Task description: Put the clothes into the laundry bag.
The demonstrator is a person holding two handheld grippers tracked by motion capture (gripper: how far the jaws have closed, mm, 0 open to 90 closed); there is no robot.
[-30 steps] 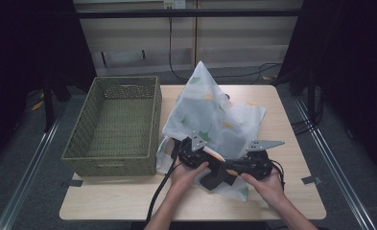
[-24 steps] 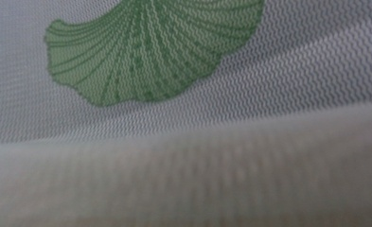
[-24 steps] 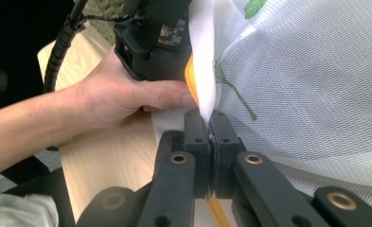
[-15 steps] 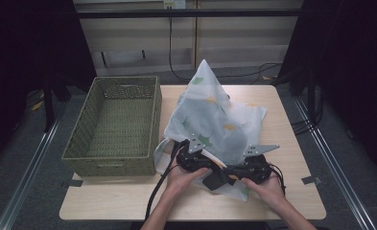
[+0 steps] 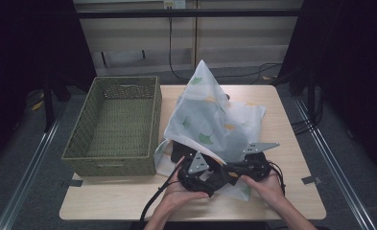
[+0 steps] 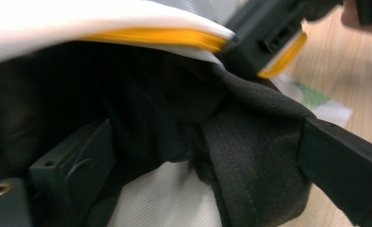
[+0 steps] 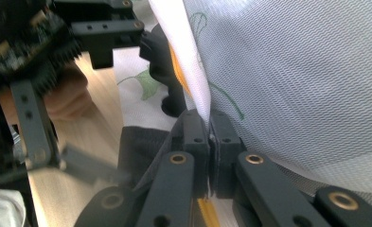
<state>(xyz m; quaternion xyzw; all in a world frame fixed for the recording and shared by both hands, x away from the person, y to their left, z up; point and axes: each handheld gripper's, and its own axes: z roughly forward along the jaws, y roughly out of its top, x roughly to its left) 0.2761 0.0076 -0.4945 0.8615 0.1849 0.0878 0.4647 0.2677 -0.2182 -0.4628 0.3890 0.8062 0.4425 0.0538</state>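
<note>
- The light wooden table (image 5: 282, 191) is the biggest thing here, and everything else sits on it.
- The green woven basket (image 5: 114, 122), a long box shape, stands on the left part of the table. It is just beside the bag.
- The white see-through mesh bag with green and yellow leaf prints (image 5: 210, 115) sits in the middle of the table — its top stands up in a point, and its open end faces the person.
- A piece of dark grey cloth (image 6: 250, 156) is at the open mouth of the bag, under the bag's yellow edge band (image 6: 155, 37).
- The left gripper (image 5: 195, 175) is at the bag's mouth, near the front edge of the table. Its jaws have just been opening and now stand wide apart. The dark cloth lies between them, but they do not press on it.
- The right gripper (image 7: 208, 137) is just beside the left one. Its jaws are tight together — they pinch the edge of the bag, with some of the dark cloth.
</note>
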